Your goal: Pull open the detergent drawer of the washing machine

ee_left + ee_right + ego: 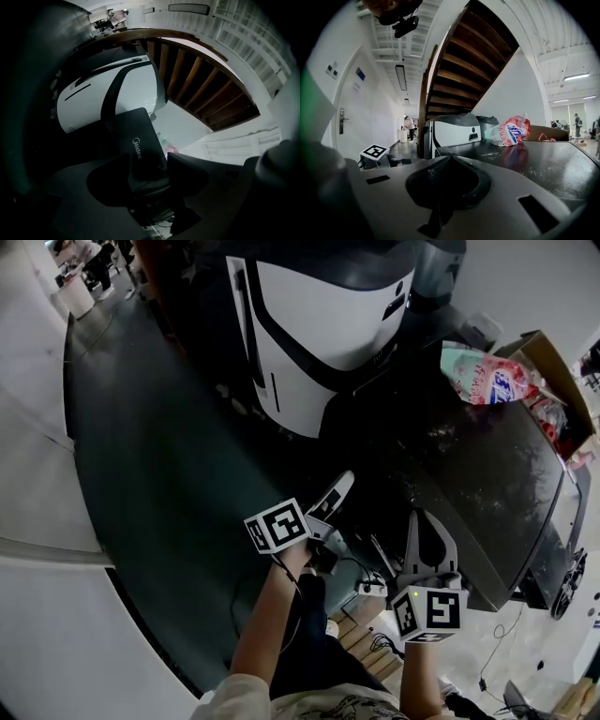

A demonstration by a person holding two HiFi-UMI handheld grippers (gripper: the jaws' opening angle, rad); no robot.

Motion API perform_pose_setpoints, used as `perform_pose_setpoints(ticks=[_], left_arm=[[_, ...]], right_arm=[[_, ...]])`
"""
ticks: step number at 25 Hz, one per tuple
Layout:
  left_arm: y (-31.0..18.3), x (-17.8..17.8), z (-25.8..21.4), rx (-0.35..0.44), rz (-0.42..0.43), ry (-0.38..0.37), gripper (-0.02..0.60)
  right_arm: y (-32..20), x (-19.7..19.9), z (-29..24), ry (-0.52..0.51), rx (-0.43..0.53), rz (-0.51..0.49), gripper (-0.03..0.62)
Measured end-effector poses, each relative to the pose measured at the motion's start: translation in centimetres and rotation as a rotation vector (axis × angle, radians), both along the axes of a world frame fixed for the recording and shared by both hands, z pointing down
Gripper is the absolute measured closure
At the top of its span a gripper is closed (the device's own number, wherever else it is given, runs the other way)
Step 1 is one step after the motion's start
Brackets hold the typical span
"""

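Your washing machine [487, 484] is standing at your right. Your left gripper [149, 164] is pinching its detergent drawer [139, 136] by the dark front. Your right gripper [450, 161] is idling, pressed together, empty. The pull itself is seemingly still waiting.

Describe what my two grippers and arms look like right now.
The left gripper and right gripper are pale grey with dark pads, each carrying a white cube printed with black square markers. A small green light shows on the right one's cube. The forearms are bare below a light sleeve.
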State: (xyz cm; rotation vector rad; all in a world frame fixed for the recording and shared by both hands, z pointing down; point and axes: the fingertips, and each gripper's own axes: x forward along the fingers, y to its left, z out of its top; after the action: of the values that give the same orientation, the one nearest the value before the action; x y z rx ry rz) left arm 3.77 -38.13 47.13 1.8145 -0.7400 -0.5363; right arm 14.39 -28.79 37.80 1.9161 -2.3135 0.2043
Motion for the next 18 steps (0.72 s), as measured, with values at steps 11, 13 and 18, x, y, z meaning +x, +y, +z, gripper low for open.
perform_pose_setpoints(ticks=[11,13,18], left_arm=[[-2.6,1.1,3.3,-0.077,0.04,0.159,0.334],[-2.8,1.4,3.6,-0.078,0.053,0.171,0.334],[-3.3,1.9,4.3,-0.073,0.085,0.186,0.334]], right_arm=[[-2.1,0.4,1.9,-0.016,-0.013,0.032,0.58],[-2.3,0.5,2.1,-0.02,-0.014,0.04,0.58],[-2.8,0.5,2.5,-0.024,-0.015,0.039,0.58]])
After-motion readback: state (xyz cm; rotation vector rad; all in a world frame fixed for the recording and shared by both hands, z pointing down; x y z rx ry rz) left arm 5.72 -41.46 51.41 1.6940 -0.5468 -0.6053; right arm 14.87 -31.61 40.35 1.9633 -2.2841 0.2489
